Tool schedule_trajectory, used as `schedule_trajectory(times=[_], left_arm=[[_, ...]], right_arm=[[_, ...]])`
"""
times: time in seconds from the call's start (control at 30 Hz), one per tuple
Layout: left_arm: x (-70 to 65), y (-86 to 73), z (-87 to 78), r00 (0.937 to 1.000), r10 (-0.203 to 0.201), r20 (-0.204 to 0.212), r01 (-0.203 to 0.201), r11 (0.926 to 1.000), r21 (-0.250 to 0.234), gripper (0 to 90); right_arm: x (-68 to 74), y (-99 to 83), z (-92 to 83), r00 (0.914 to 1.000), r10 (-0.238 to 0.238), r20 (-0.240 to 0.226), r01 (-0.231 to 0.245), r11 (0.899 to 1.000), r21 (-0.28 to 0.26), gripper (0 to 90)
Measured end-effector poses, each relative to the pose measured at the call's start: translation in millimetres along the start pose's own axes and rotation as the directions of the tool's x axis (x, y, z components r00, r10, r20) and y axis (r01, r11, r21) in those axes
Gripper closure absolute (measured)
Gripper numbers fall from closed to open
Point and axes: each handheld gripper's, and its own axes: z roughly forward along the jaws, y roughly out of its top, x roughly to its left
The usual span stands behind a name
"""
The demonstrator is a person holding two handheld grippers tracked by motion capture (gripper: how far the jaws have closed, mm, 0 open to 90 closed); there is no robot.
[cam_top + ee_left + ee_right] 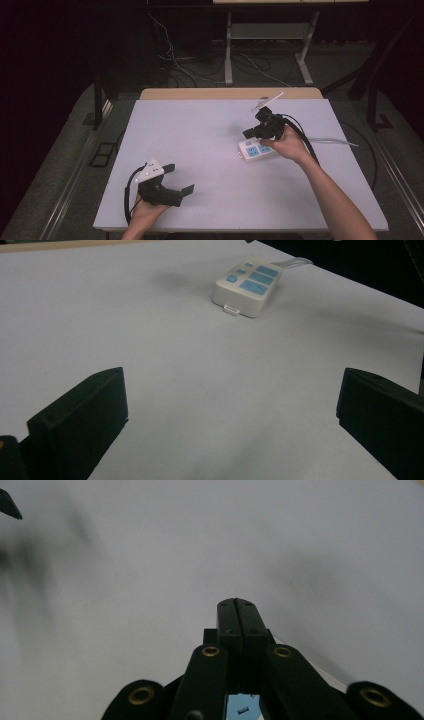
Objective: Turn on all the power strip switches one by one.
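Nearest me, my left hand-held gripper (180, 181) rests on the white desk (210, 150), jaws spread wide and empty. Farther off, my right hand-held gripper (248, 133), jaws pressed together, hovers over the white plastic power strip with blue sockets (256, 149); no lettering readable.

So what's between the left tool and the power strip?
Nothing: in the high view, bare white table runs from the left tool to the power strip. The left gripper view shows the same.
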Motion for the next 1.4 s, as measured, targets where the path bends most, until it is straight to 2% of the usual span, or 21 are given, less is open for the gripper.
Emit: schedule_trajectory(times=[0.37,0.83,1.03,1.17,1.27,1.4], left_arm=[[0.6,0.0,-1.0,1.0,0.001,-0.003,-0.001,1.0,-0.001,0.0],[0.9,0.1,-1.3,1.0,0.001,-0.003,-0.001,1.0,-0.001,0.0],[1.0,0.0,-1.6,1.0,0.003,-0.003,-0.003,1.0,0.0,0.0],[0.8,0.0,-1.9,1.0,0.003,-0.003,-0.003,1.0,-0.002,0.0],[1.1,0.0,-1.6,1.0,0.003,-0.003,-0.003,1.0,0.001,0.0],[0.1,0.1,-1.4,1.0,0.006,-0.002,-0.006,1.0,0.0,0.0]], right_arm=[[-5.1,-6.6,13.9,0.9999,0.017,0.003,-0.017,0.999,0.035,90.0],[-24.5,-21.7,28.0,0.9966,0.078,0.028,-0.079,0.995,0.061,90.0],[-25.4,-22.3,34.2,0.9962,0.08,0.035,-0.082,0.994,0.07,90.0],[-27.8,-23.5,34.7,0.9951,0.096,0.024,-0.097,0.994,0.05,90.0],[-27.0,-24.5,35.3,0.9955,0.093,0.014,-0.094,0.994,0.051,90.0],[-25.1,-24.2,36.3,0.9969,0.075,0.024,-0.076,0.996,0.055,90.0]])
